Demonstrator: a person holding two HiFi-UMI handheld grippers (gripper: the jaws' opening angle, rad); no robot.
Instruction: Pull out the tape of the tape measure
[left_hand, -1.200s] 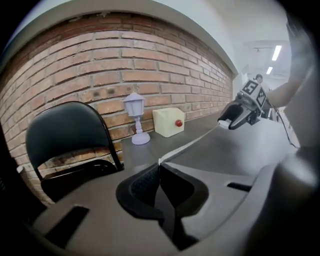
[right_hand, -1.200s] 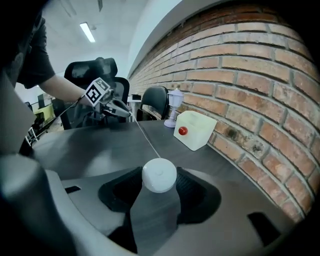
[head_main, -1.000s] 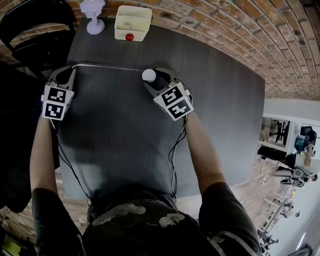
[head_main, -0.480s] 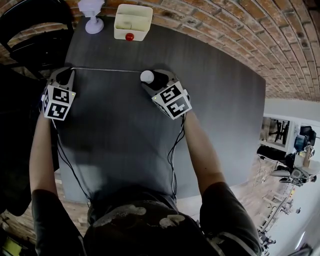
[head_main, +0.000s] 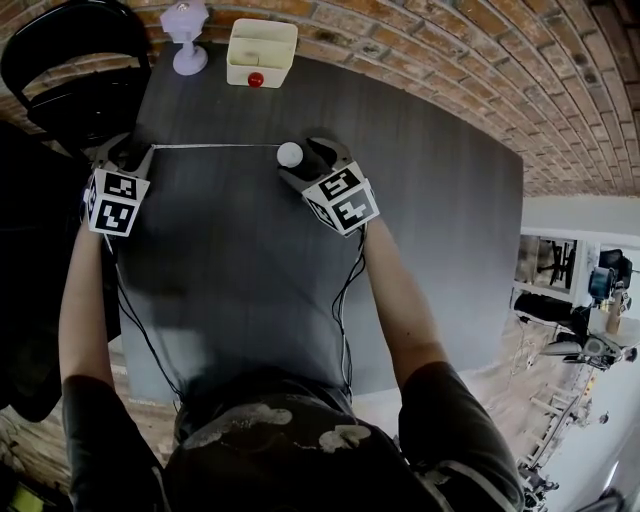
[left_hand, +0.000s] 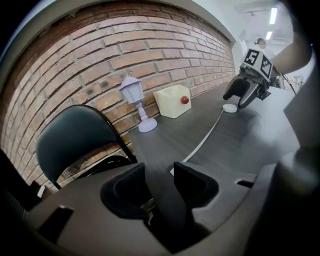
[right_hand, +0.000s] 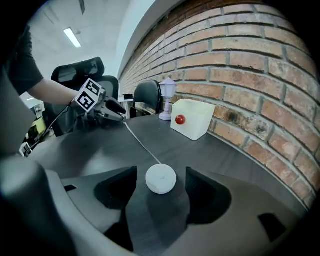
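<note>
Opening now, left hand-held gripper (left_hand: 159, 169) obscures loose tape tip (left_hand: 174, 169), right hand-held gripper (right_hand: 161, 171) straddles untouched case (right_hand: 161, 179).

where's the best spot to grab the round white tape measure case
Across the curved rim of the tape measure case, at its widest, coming from the side opposite the tape. It lies flat on the table, and the tape leaves one edge, so both flanks are free.

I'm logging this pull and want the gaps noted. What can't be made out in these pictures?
- Tape markings: too thin and small in every view.
- Cream box contents: its walls hide them in both gripper views; too small in the head view.
- Red thing on the box: knob or ball, too small to tell.
</note>
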